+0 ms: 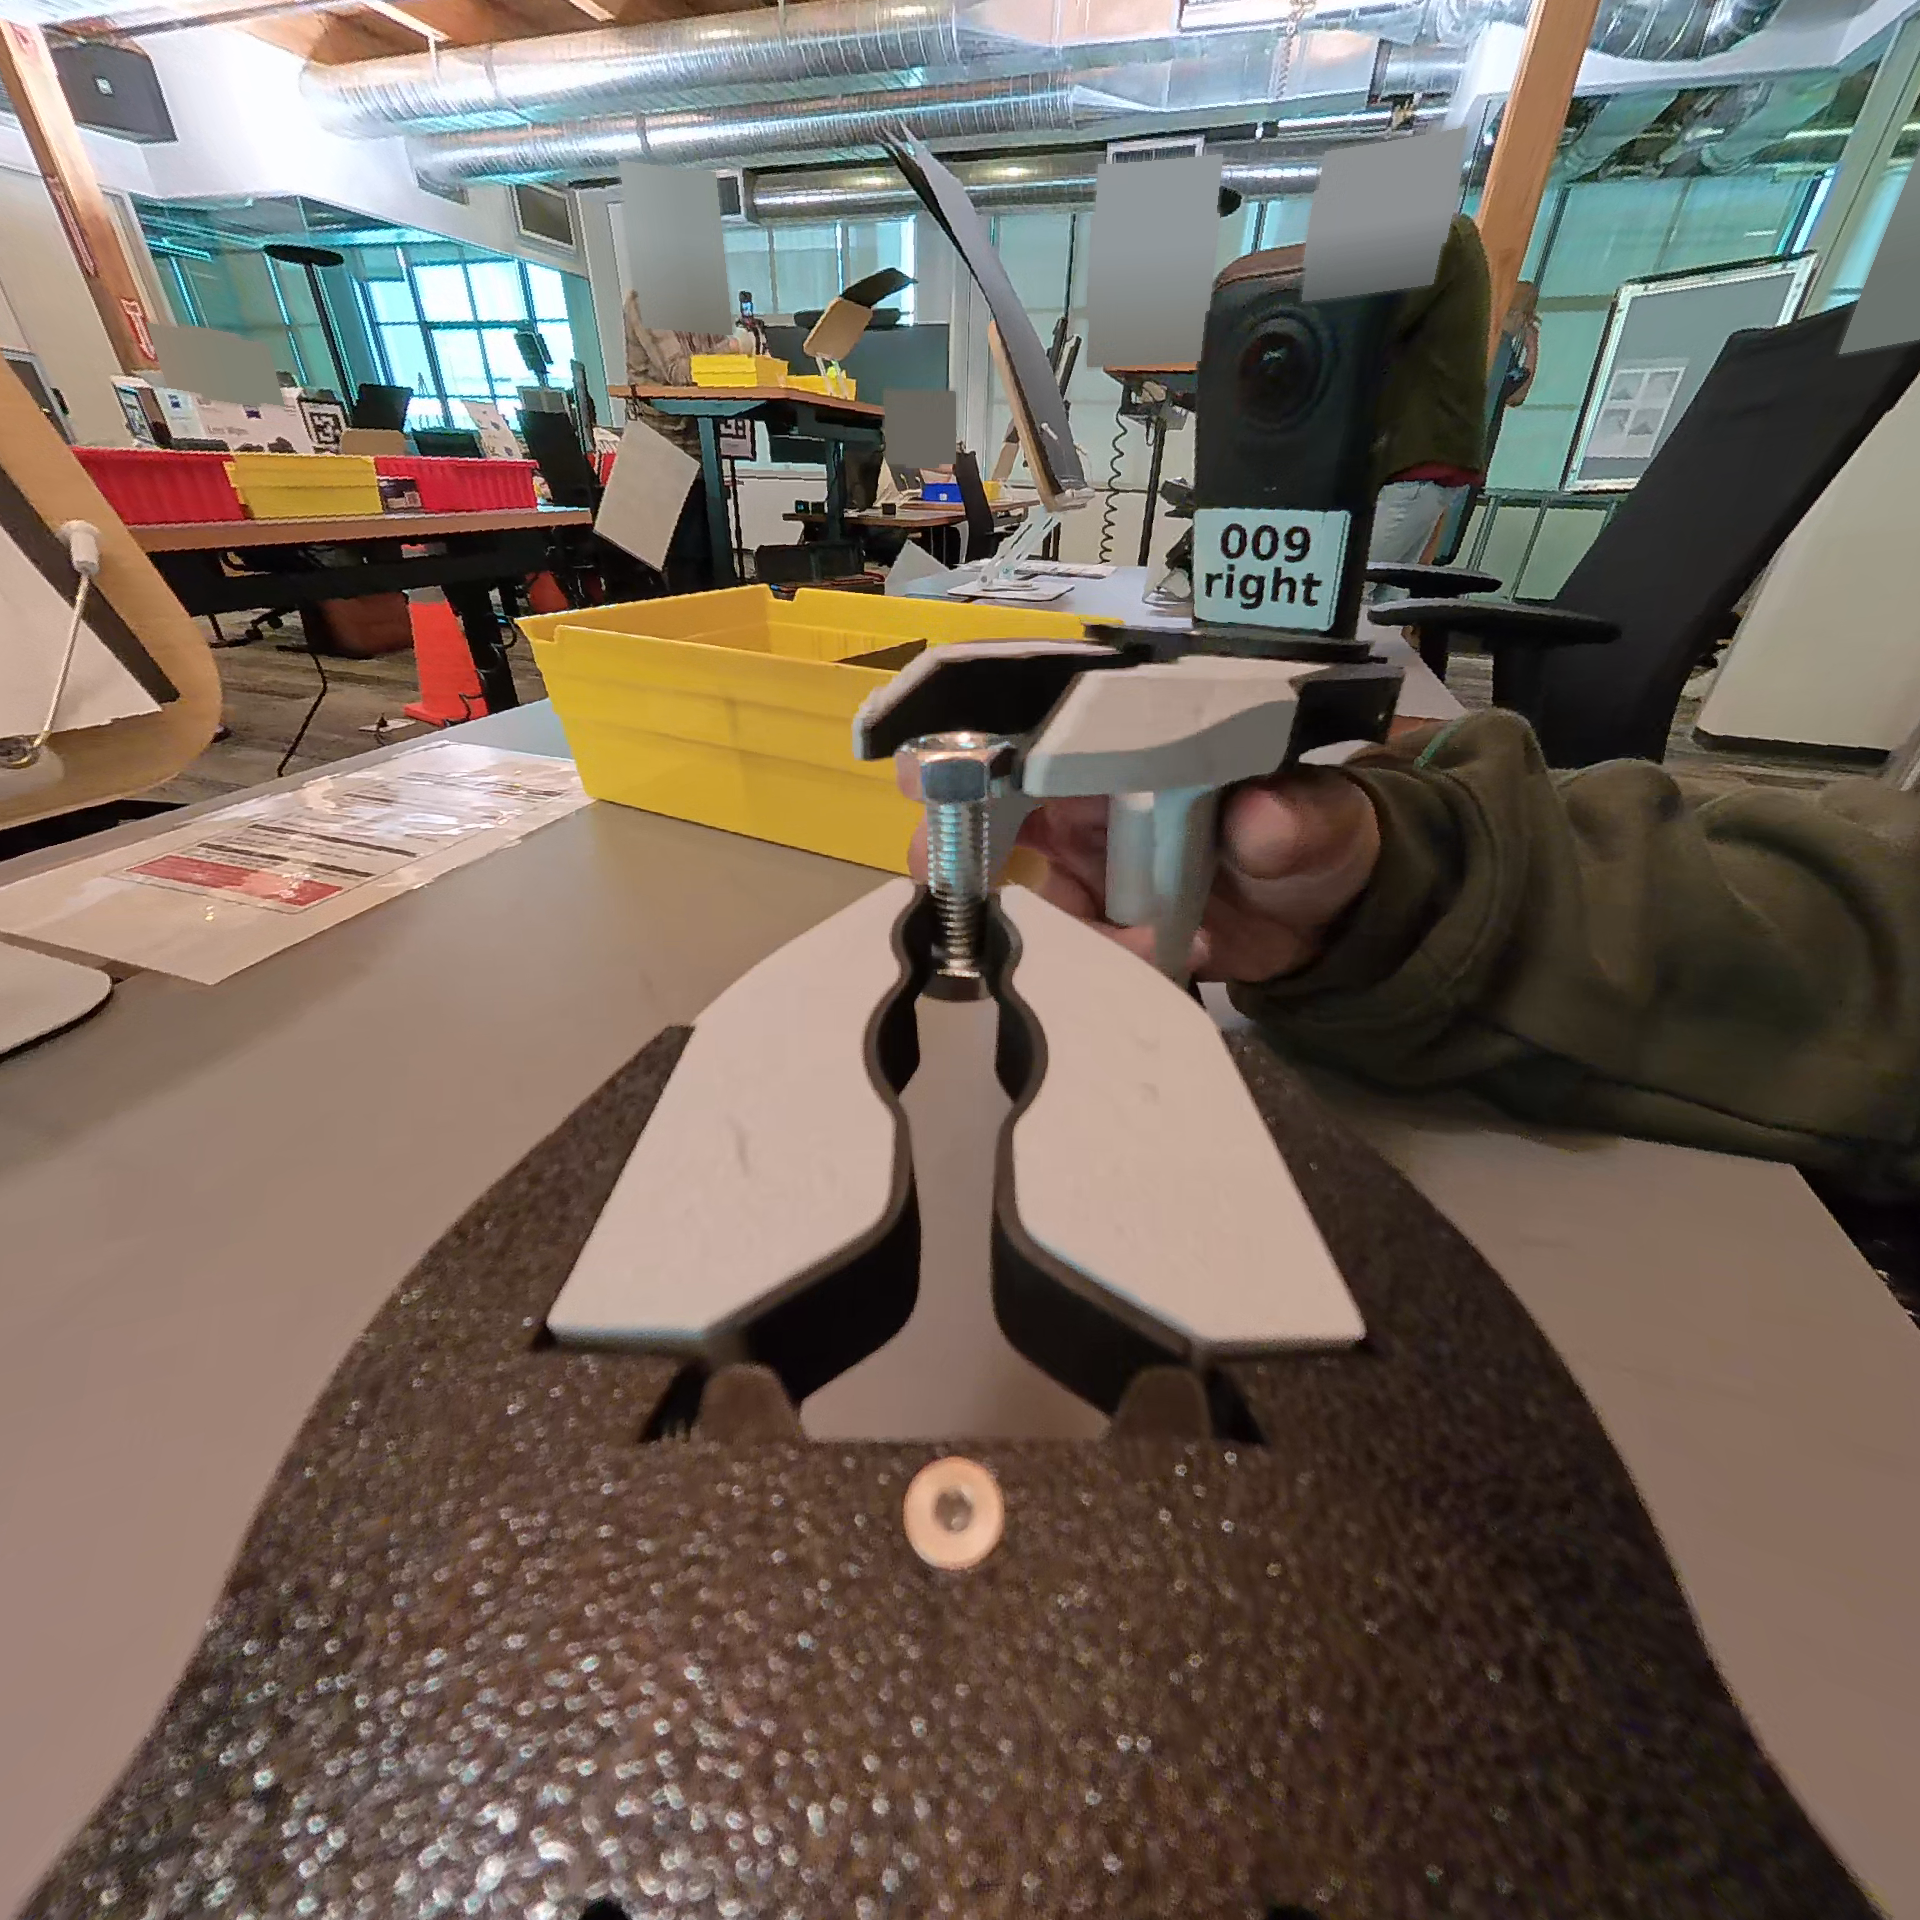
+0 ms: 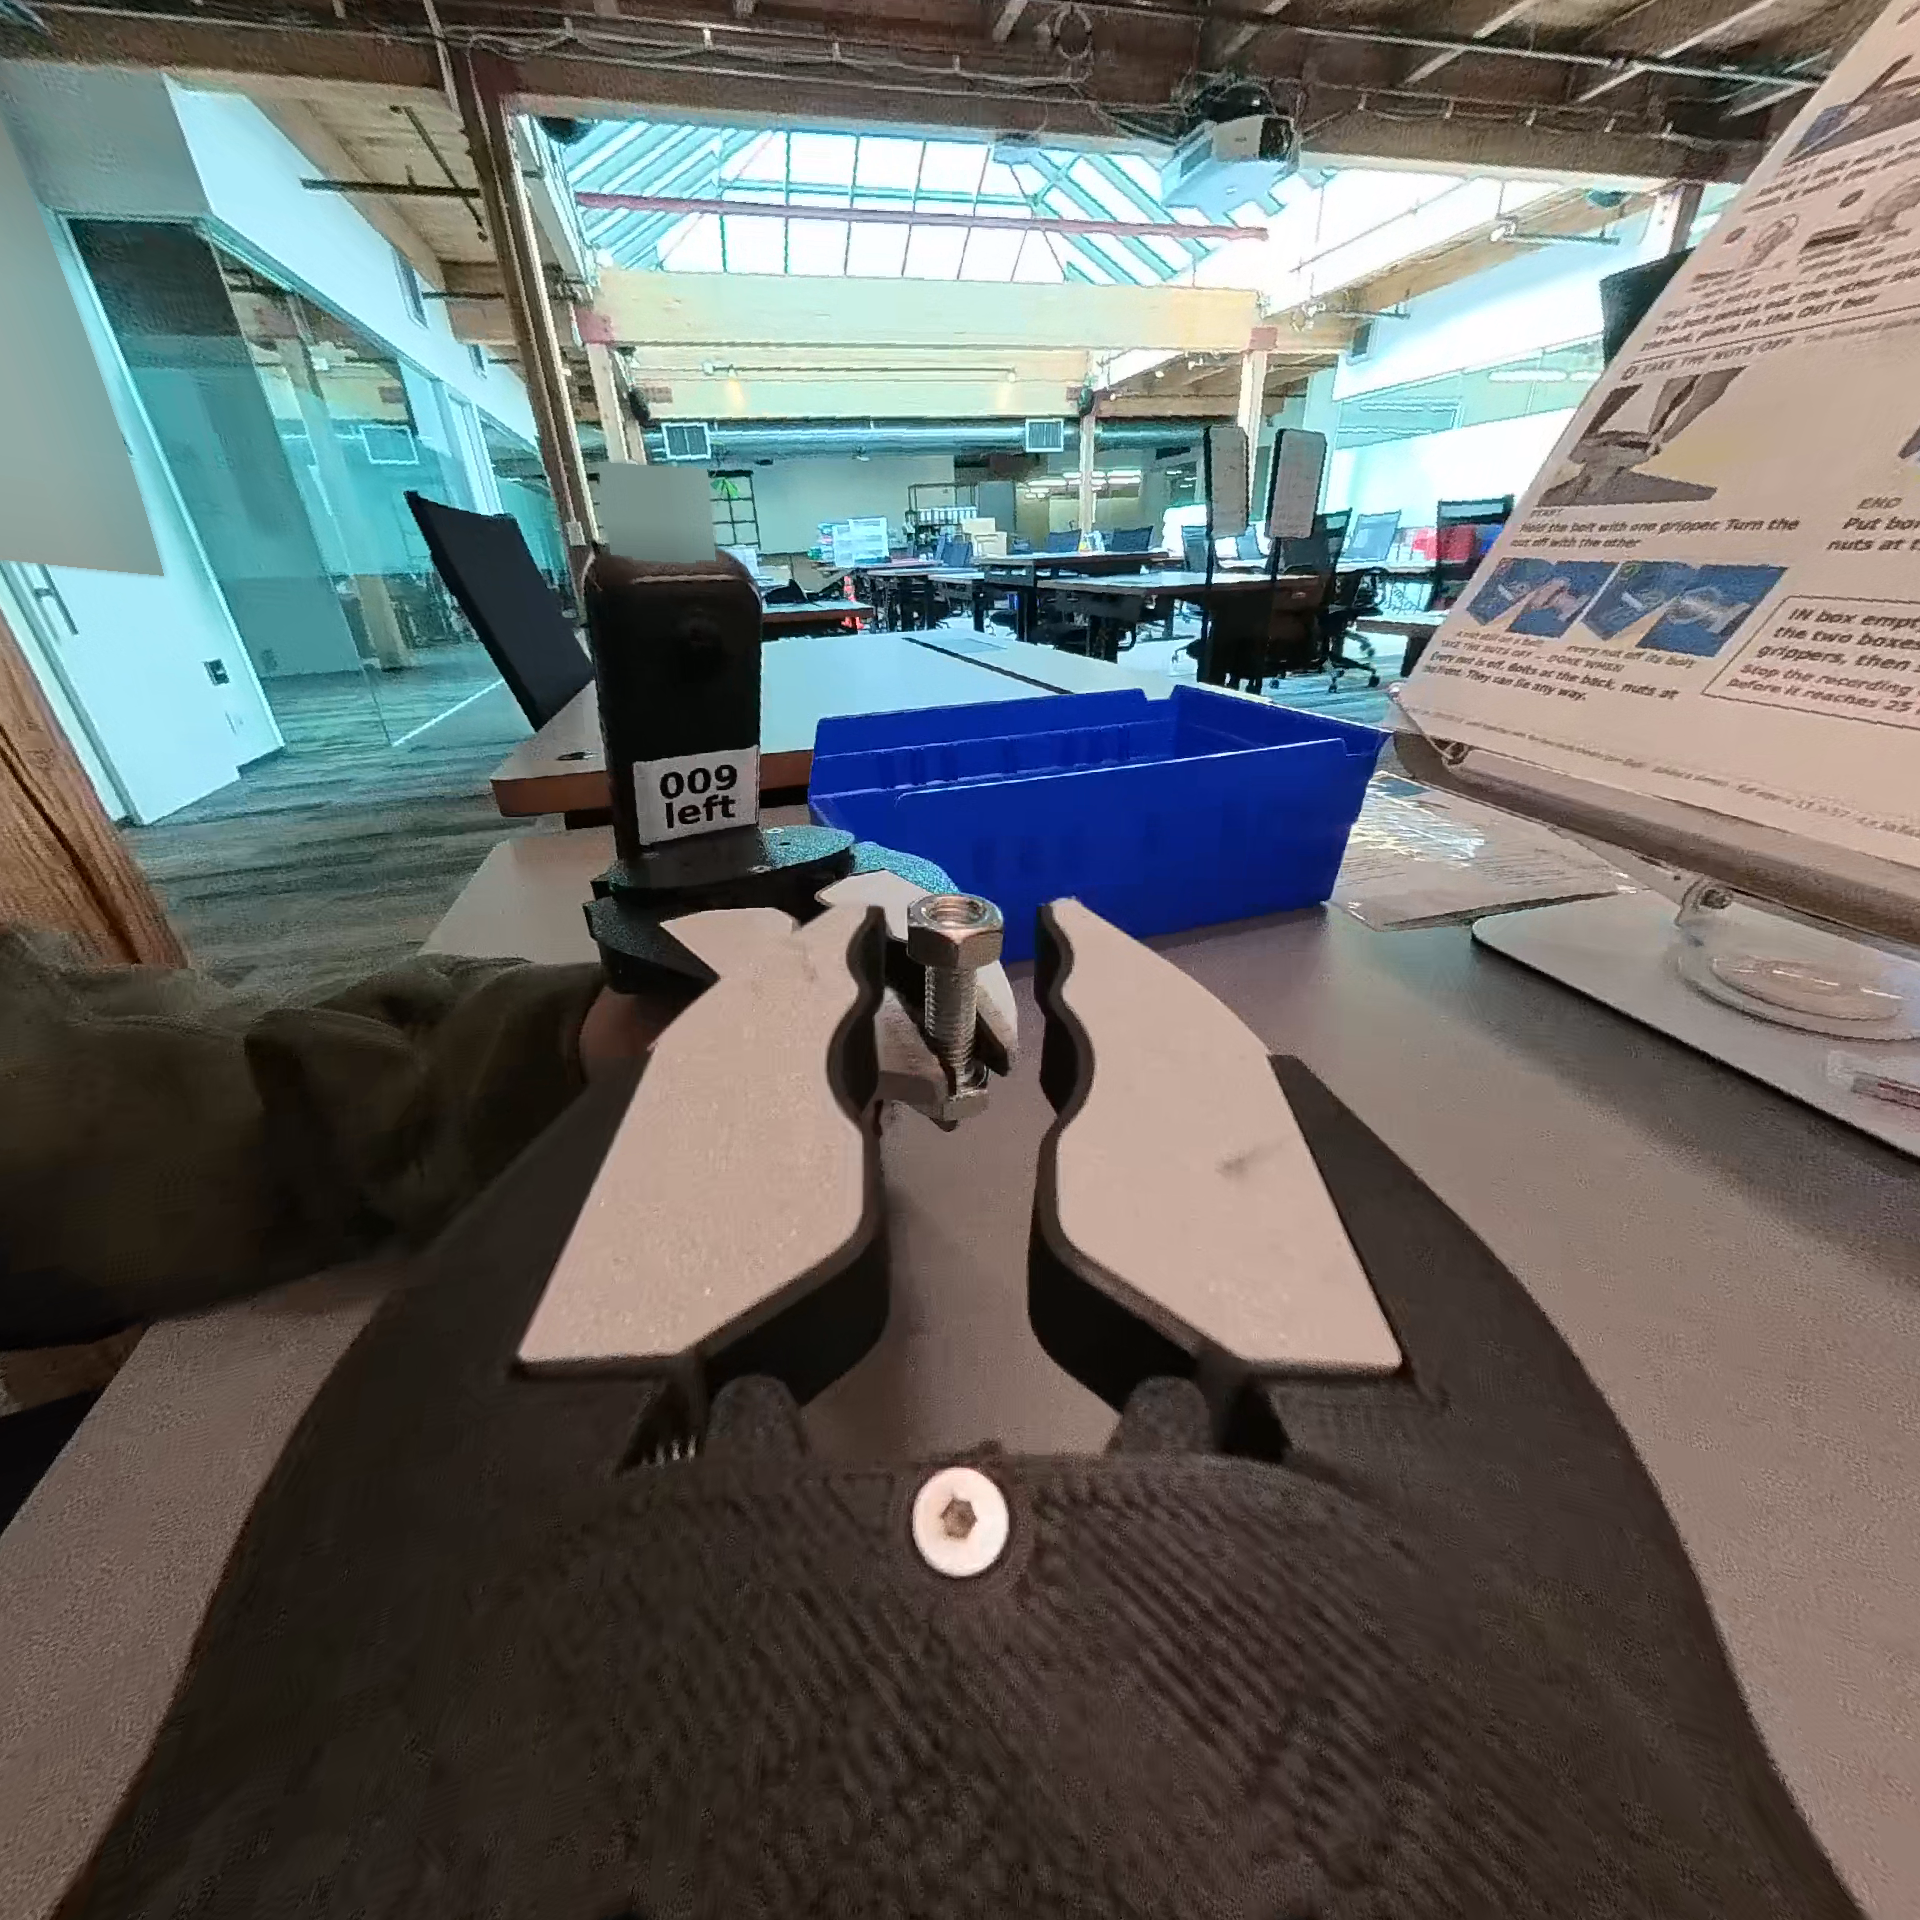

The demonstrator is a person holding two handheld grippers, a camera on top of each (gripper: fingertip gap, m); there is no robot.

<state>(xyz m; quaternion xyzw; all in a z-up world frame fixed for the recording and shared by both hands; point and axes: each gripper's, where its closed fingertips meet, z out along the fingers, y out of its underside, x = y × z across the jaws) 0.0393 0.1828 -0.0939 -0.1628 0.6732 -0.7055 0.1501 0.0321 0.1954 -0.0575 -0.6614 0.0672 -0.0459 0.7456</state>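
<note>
Your left gripper (image 1: 954, 961) is clamping the lower end of an upright bolt (image 1: 953, 842) above the grey table (image 1: 364, 1091), while your right gripper (image 2: 961, 1023) is standing wide open around its nut (image 2: 954, 928), fingers (image 2: 1164, 1132) clear of it. The yellow bin (image 1: 717, 717) is sitting just behind, the blue bin (image 2: 1122, 821) beyond; the bolt's clamped end is hiding between the jaws

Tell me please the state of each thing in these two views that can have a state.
silver threaded steel bolt: upright, clamped.
silver hexagonal steel nut: screwed on the bolt's top end.
left gripper: shut on the bolt's lower end.
right gripper: open, one finger on each side of the nut.
yellow plastic bin: upright, open-topped.
blue plastic bin: upright, open-topped.
</note>
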